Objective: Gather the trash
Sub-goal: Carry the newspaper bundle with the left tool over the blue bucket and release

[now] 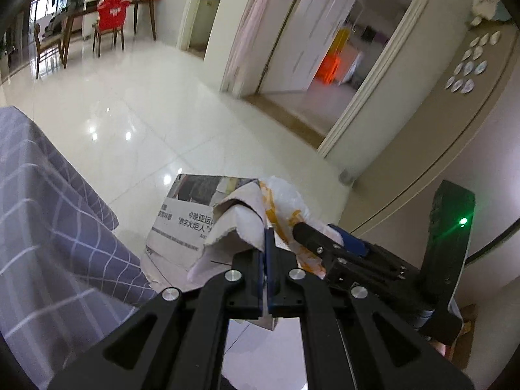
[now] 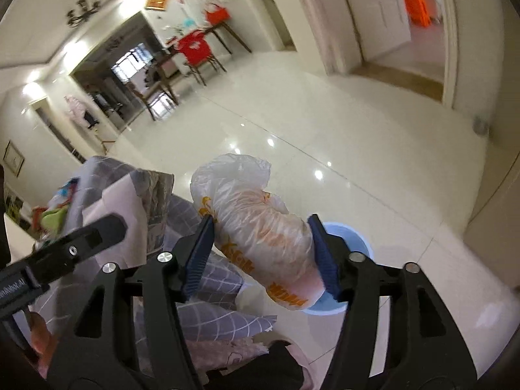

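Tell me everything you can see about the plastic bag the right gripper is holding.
The plastic bag is thin, translucent white film with orange print, crumpled into a long, puffy bundle. The right gripper is shut on it, its blue pads pressing the bundle from both sides, so it is held in the air above the glossy tiled floor. Its wrinkled top sticks out past the fingertips. A light blue bucket sits just behind and below it. In the left wrist view the bag lies next to the torn newspaper.

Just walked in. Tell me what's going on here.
A person is collecting trash with two handheld grippers. The left gripper is shut on torn newspaper. The right gripper is clamped on a crumpled plastic bag, held above a blue bin on the tiled floor, beside a checked grey cloth.
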